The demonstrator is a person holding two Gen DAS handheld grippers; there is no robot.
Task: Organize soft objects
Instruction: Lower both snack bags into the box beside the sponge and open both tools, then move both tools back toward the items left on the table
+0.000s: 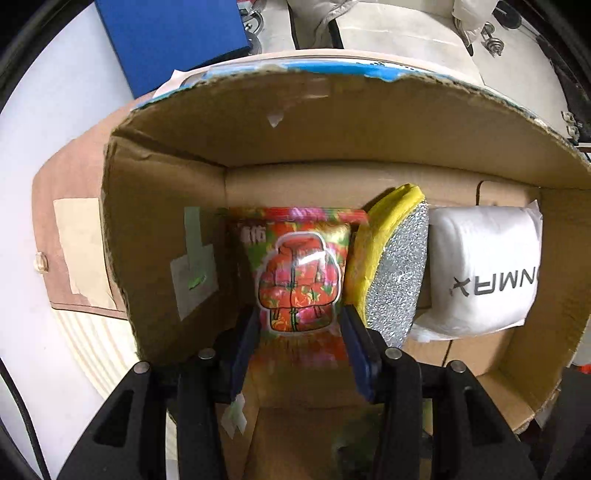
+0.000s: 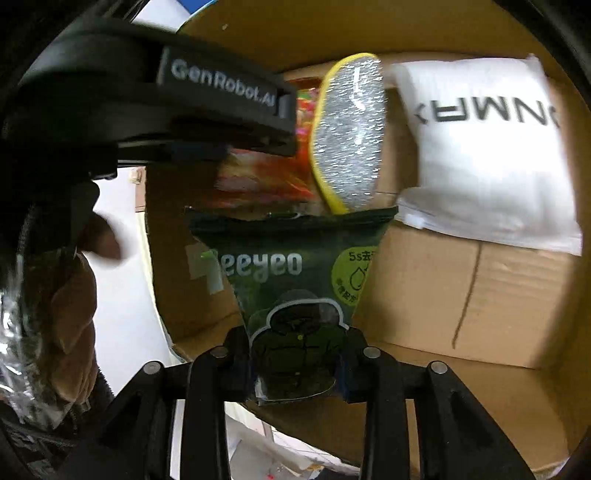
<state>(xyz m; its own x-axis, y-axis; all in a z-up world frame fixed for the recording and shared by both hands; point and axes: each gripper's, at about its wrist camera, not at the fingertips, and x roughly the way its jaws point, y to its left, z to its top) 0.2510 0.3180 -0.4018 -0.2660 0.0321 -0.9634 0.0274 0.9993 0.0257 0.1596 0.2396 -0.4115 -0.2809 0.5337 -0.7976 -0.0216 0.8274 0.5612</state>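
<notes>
My left gripper (image 1: 301, 332) is shut on a red floral packet (image 1: 299, 273) and holds it upright inside the cardboard box (image 1: 332, 122), against the back left corner. A yellow and silver sponge (image 1: 395, 266) leans right beside it, and a white wrapped bundle (image 1: 484, 269) stands further right. My right gripper (image 2: 295, 363) is shut on a dark green packet (image 2: 295, 277) and holds it at the box's front. The right wrist view also shows the left gripper's body (image 2: 155, 96), the red packet (image 2: 266, 177), the sponge (image 2: 351, 133) and the white bundle (image 2: 484, 147).
The box floor (image 2: 480, 295) is bare cardboard at the right front. A blue box (image 1: 173, 37) and white containers (image 1: 399, 33) stand behind the cardboard box. A white tabletop (image 1: 44, 110) lies to the left.
</notes>
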